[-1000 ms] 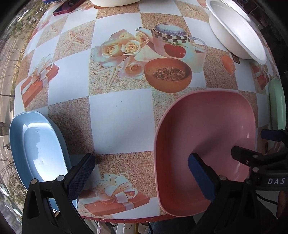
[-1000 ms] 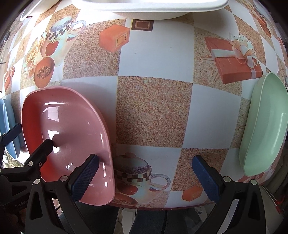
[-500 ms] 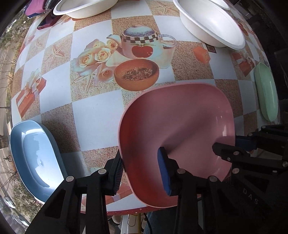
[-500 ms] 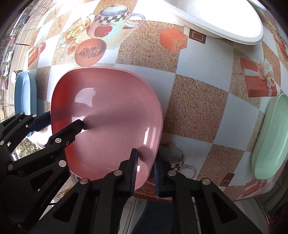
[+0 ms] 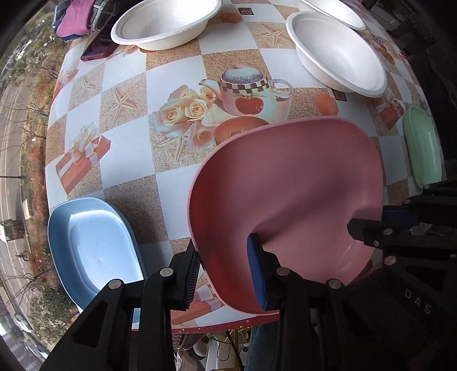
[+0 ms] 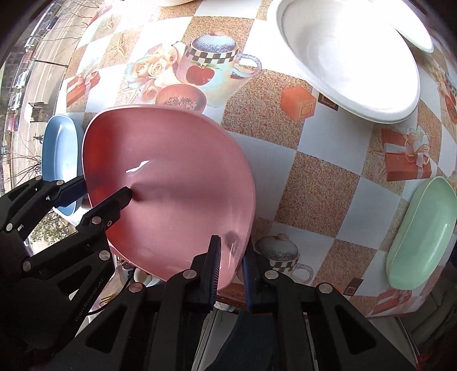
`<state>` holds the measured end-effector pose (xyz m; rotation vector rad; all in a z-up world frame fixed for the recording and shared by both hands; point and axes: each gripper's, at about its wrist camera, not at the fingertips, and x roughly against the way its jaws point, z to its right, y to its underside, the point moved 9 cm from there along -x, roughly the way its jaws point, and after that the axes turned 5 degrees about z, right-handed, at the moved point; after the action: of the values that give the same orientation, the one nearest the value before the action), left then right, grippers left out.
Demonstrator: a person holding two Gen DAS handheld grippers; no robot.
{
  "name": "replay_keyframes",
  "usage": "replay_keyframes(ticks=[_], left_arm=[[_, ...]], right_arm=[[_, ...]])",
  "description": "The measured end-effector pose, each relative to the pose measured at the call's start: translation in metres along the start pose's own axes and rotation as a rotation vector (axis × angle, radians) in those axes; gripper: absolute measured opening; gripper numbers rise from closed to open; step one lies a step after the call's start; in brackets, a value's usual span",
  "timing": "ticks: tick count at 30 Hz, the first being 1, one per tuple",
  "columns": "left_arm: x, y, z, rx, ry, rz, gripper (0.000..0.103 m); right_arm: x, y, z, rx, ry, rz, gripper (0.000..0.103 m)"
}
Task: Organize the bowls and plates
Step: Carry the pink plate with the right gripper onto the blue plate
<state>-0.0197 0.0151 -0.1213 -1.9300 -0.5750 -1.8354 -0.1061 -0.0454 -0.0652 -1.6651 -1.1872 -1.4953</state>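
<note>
A square pink plate (image 5: 285,194) (image 6: 171,171) hangs tilted above the patterned table (image 5: 177,65). My left gripper (image 5: 225,274) is shut on the plate's near left rim, one pad inside and one outside. On the plate's right rim my right gripper (image 6: 230,271) is shut in the same way. Each gripper also shows in the other's view, the right gripper (image 5: 380,222) and the left gripper (image 6: 105,194). A blue plate (image 5: 94,251) (image 6: 60,142) lies at the table's left edge. A green plate (image 5: 422,151) (image 6: 420,237) lies at the right edge.
Three white bowls stand at the back: one far left (image 5: 165,20), one right (image 5: 337,51) (image 6: 348,57), a third behind it (image 5: 331,11). A dark red phone (image 5: 97,50) and folded cloth (image 5: 77,20) lie at the far left corner. The table's near edge (image 5: 228,325) runs just below the grippers.
Both grippers went from wide open to shut on opposite rims of the pink plate. They rose with it, so the plate left the table and the table looks farther away.
</note>
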Motion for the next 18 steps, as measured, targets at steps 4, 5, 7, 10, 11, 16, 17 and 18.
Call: replay_keyframes(ticks=[4, 5, 7, 10, 11, 16, 17, 18], left_arm=[[0.020, -0.012, -0.013, 0.044, -0.021, 0.051, 0.035], [0.025, -0.015, -0.019, 0.058, -0.029, 0.061, 0.035], [0.033, -0.020, -0.028, 0.085, -0.044, 0.085, 0.035], [0.046, -0.021, -0.045, 0.121, -0.059, 0.116, 0.035], [0.050, -0.021, -0.051, 0.131, -0.064, 0.125, 0.035], [0.055, -0.018, -0.080, 0.155, -0.096, 0.152, 0.035], [0.056, -0.018, -0.082, 0.160, -0.102, 0.155, 0.035], [0.055, -0.017, -0.088, 0.169, -0.107, 0.156, 0.035]], right_arm=[[0.014, -0.015, -0.012, 0.038, -0.006, 0.018, 0.016], [0.017, -0.018, -0.016, 0.051, -0.007, 0.020, 0.016], [0.022, -0.024, -0.028, 0.078, -0.010, 0.026, 0.016], [0.028, -0.033, -0.045, 0.118, -0.016, 0.030, 0.016], [0.029, -0.035, -0.050, 0.134, -0.016, 0.031, 0.016], [0.033, -0.046, -0.073, 0.187, -0.012, 0.030, 0.016], [0.033, -0.047, -0.079, 0.191, -0.014, 0.028, 0.016], [0.033, -0.050, -0.084, 0.193, -0.018, 0.024, 0.016]])
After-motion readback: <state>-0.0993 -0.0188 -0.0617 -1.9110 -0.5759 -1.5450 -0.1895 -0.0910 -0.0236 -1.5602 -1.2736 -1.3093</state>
